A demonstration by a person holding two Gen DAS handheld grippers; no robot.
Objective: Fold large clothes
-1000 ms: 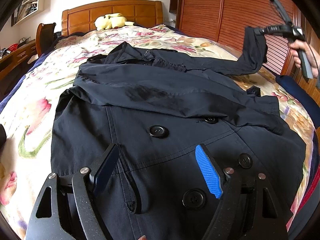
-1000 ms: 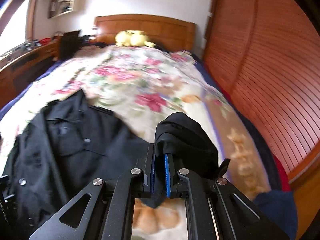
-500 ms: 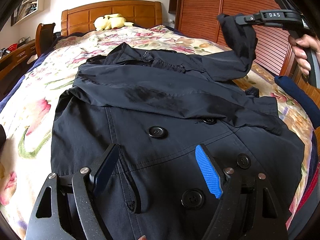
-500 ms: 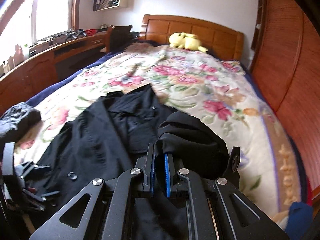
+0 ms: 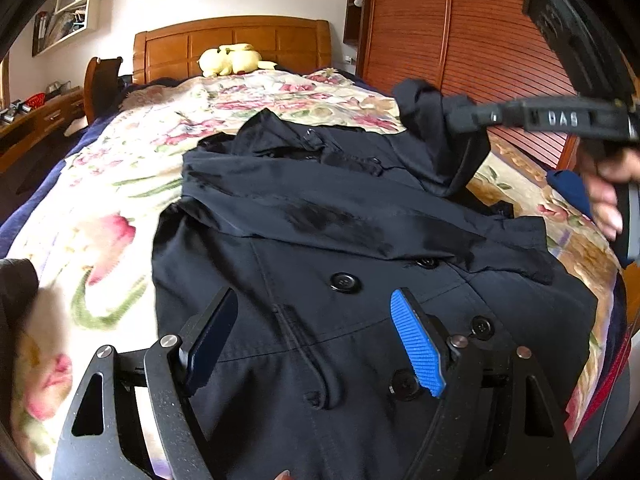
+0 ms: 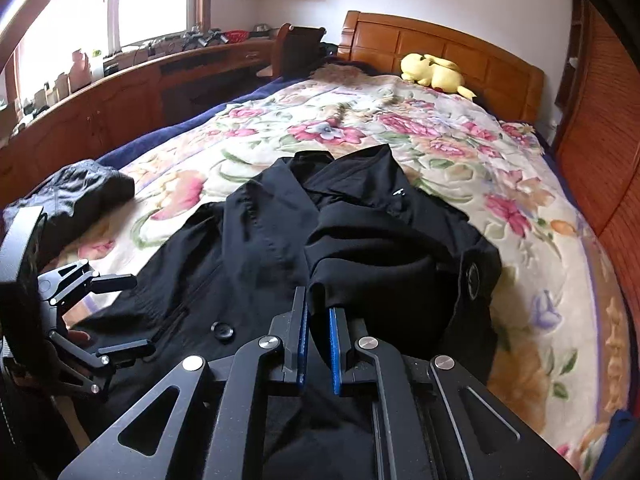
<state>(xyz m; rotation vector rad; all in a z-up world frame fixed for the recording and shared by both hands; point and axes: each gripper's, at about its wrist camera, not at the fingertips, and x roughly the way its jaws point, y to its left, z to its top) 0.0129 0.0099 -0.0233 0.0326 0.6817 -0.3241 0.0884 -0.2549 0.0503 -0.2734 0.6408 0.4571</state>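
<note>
A large black double-breasted coat (image 5: pixel 360 264) lies spread on the floral bedspread (image 5: pixel 120 208), collar toward the headboard. My left gripper (image 5: pixel 312 332) is open and empty, low over the coat's lower front by the buttons. My right gripper (image 6: pixel 318 312) is shut on the cuff of the coat's right sleeve (image 6: pixel 380 256), held above the coat's chest. In the left wrist view the right gripper (image 5: pixel 460 118) holds the sleeve (image 5: pixel 436 140) up at the right. The coat (image 6: pixel 248 248) and the open left gripper (image 6: pixel 120 312) show in the right wrist view.
A yellow plush toy (image 5: pixel 232 60) lies by the wooden headboard (image 5: pixel 240 40). A slatted wooden wardrobe (image 5: pixel 480 40) runs along the right side. A dark folded garment (image 6: pixel 76 196) lies on the bed's left side. A wooden desk (image 6: pixel 120 88) stands under the window.
My right gripper has carried the sleeve from out over the bed's right side inward and lower, over the coat's chest. My left gripper has stayed open over the lower front.
</note>
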